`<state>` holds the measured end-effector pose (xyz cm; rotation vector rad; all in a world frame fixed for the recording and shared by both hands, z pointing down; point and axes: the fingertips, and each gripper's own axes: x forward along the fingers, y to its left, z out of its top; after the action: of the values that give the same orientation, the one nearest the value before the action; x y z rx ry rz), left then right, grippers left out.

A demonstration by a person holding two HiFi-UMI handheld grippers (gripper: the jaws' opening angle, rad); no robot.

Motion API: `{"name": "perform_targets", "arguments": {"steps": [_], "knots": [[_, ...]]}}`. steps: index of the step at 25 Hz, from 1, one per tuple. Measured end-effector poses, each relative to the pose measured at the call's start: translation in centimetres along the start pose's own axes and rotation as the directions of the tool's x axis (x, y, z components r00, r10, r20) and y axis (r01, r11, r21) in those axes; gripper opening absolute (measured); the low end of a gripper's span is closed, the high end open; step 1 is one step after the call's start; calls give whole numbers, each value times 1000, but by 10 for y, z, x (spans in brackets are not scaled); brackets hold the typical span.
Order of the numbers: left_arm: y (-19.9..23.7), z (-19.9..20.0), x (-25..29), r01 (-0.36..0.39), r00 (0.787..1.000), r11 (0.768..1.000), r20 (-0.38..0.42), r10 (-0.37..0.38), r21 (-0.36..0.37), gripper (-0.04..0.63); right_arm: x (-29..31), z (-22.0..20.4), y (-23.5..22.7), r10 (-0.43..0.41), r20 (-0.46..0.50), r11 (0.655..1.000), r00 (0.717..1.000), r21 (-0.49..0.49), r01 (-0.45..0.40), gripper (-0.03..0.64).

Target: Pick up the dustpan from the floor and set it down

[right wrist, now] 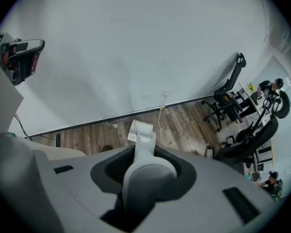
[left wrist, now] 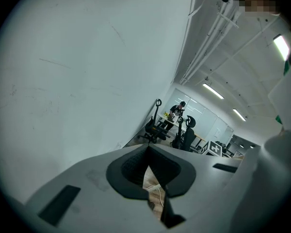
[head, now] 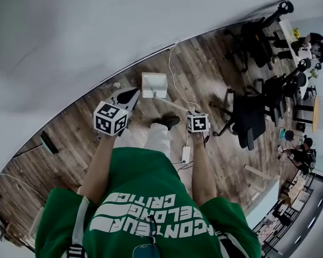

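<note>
- The right gripper (right wrist: 144, 155) has the dustpan (right wrist: 140, 129). Its jaws are partly closed and clamped on the white handle (right wrist: 146, 176), which runs straight up between the pads.
- That gripper points steeply down, and the white pan sticks out past its tips over the wood floor (right wrist: 184, 125), close to the foot of the wall (right wrist: 136, 47).
- In the head view the pan sits just ahead of the person's shoe (head: 167, 122), with one gripper on either side of it. Whether it touches the boards, I can't tell.
- The left gripper (left wrist: 148, 149) is empty. Its dark pads meet at the tips, with nothing between them and only a sliver of floor showing behind.
- It is held to the left of the pan with a gap between them, and it looks along the wall toward the far end of the room.
- A white cable (head: 175, 82) trails from the wall across the floor just right of the pan and runs back toward a power strip (head: 185, 153).
- Office chairs (head: 250, 117) stand well off to the right.
</note>
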<state>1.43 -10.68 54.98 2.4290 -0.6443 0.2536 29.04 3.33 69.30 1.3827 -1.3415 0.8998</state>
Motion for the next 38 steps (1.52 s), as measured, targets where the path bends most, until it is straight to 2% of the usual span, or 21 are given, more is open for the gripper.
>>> {"name": "perform_targets", "arguments": {"steps": [17, 33, 36, 38], "knots": [[26, -22, -37, -44, 999, 998, -13, 43, -44, -5, 62, 14, 59, 59, -100, 995, 993, -74, -67, 117], [45, -25, -47, -68, 997, 995, -40, 65, -74, -5, 93, 28, 85, 56, -170, 988, 984, -136, -80, 117], [47, -28, -44, -72, 997, 994, -47, 68, -80, -5, 99, 37, 103, 139, -140, 981, 980, -118, -156, 117], [47, -30, -42, -74, 996, 994, -49, 70, -81, -5, 100, 34, 96, 110, -165, 984, 980, -121, -131, 117]]}}
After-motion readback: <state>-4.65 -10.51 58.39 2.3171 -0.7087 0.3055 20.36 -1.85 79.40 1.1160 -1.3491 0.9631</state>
